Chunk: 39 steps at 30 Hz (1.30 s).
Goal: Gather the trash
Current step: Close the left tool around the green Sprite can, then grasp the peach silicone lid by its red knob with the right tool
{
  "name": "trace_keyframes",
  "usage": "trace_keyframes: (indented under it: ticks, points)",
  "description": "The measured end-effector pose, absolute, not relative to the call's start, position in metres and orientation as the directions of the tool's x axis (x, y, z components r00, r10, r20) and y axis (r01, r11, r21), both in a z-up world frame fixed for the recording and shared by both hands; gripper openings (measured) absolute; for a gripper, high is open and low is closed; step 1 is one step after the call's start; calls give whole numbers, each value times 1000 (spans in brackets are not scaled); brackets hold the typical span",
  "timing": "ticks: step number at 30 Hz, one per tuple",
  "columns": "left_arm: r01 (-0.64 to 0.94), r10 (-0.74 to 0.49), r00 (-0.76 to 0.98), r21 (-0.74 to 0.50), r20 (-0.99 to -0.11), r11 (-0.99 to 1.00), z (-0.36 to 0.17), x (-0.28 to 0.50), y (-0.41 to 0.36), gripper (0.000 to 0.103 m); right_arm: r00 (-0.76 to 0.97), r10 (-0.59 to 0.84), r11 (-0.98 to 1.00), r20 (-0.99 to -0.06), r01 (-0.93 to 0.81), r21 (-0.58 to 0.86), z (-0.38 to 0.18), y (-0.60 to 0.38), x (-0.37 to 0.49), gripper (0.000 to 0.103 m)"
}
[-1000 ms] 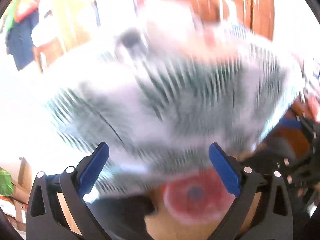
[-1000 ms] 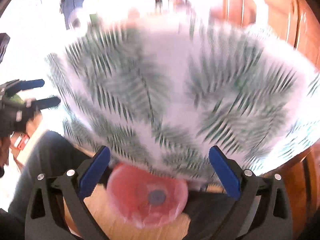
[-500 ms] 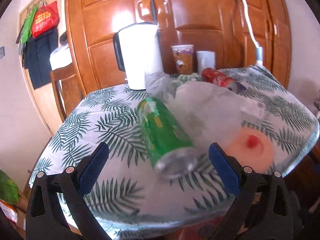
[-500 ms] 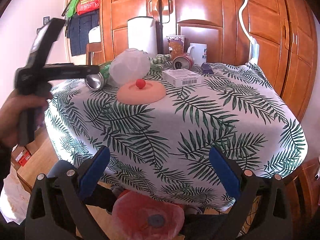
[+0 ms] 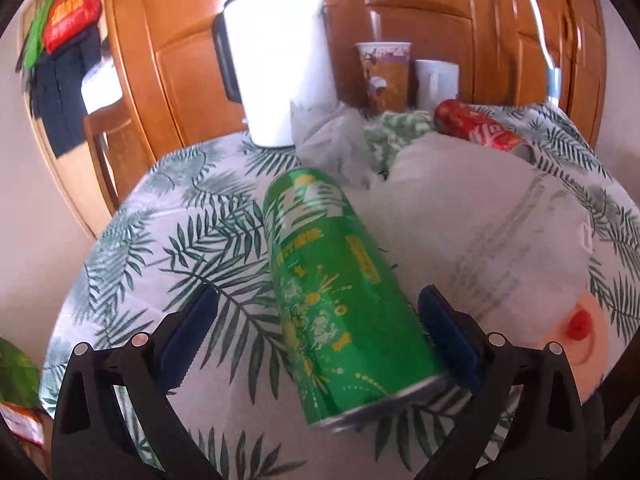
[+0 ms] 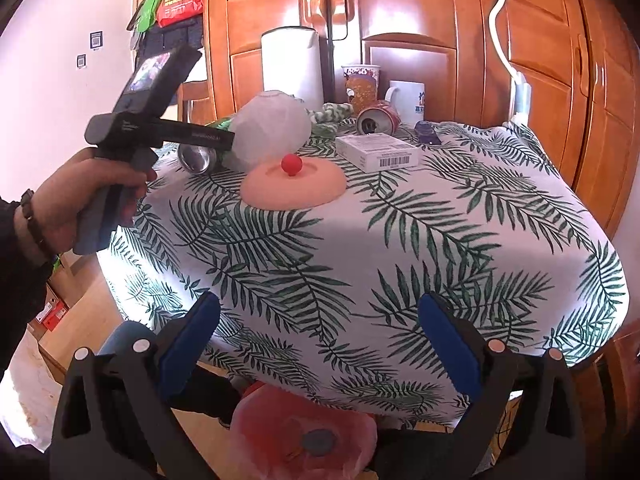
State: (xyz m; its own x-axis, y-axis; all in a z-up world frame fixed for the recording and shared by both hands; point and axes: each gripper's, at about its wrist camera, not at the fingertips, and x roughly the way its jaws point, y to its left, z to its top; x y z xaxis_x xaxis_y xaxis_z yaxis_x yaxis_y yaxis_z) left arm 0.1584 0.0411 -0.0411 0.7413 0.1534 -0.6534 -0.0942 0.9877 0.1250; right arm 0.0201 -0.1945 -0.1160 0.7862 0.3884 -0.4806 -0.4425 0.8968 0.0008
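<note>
A bench [image 6: 460, 216] covered in a white cloth printed with green palm leaves stands in front of wooden cupboard doors. A green drink can [image 5: 340, 292] lies on its side near the bench's left edge, its silver end facing outward. The left tongs [image 5: 320, 336] are spread wide, one blue-padded finger on each side of the can; whether the pads touch it cannot be told. In the right wrist view a hand [image 6: 80, 208] holds these tongs by a dark grip, level with the bench top.

Just beside the can sits a crumpled white plastic bag [image 6: 270, 130], and in front of that a peach-coloured dome lid with a red knob [image 6: 294, 182]. Further back a red can [image 6: 378, 120] lies on its side, open end outward, near a white carton with a barcode [image 6: 378, 152], a paper cup [image 6: 362, 84], a white mug [image 6: 408, 102] and a tall white kettle [image 6: 290, 64].

The right tongs [image 6: 318, 342] hang wide and empty below the bench's near edge, over a pink bag [image 6: 304, 436] on the floor.
</note>
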Motion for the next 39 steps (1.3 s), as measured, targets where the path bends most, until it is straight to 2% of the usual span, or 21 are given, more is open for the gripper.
trace_keyframes:
  ticks: [5, 13, 17, 19, 20, 21, 31, 33, 36, 39]
  points:
    - [-100, 137, 734, 94, -665, 991, -45, 156, 57, 95, 785, 403, 887, -471, -462, -11, -110, -185, 28, 98]
    - [-93, 170, 753, 153, -636, 984, -34, 159, 54, 97, 792, 415, 878, -447, -477, -29, -95, -165, 39, 98]
    - [-84, 149, 743, 130, -652, 988, -36, 170, 57, 96, 791, 419, 875, -445, -483, -36, -92, -159, 41, 98]
    - [-77, 134, 738, 115, -661, 990, -37, 173, 60, 88, 791, 420, 874, -445, -484, -36, -91, -157, 41, 98]
    - [-76, 129, 735, 108, -666, 991, -38, 174, 62, 77, 790, 419, 874, -447, -484, -35, -91, -157, 43, 98]
    - [-69, 116, 729, 97, -674, 993, -40, 174, 64, 60, 789, 420, 874, -449, -484, -34, -91, -157, 44, 98]
    - [-50, 78, 732, 60, -677, 997, -41, 148, 71, 60, 801, 404, 888, -442, -459, -20, -78, -153, 75, 98]
    - [-47, 75, 731, 59, -678, 997, -41, 144, 71, 60, 806, 405, 889, -431, -458, -22, -72, -150, 85, 93]
    - [-44, 72, 734, 58, -676, 997, -42, 140, 70, 60, 793, 421, 877, -441, -480, -25, -69, -141, 99, 74]
    - [-43, 65, 735, 48, -675, 998, -42, 139, 72, 60, 784, 426, 869, -451, -494, -38, -69, -132, 107, 67]
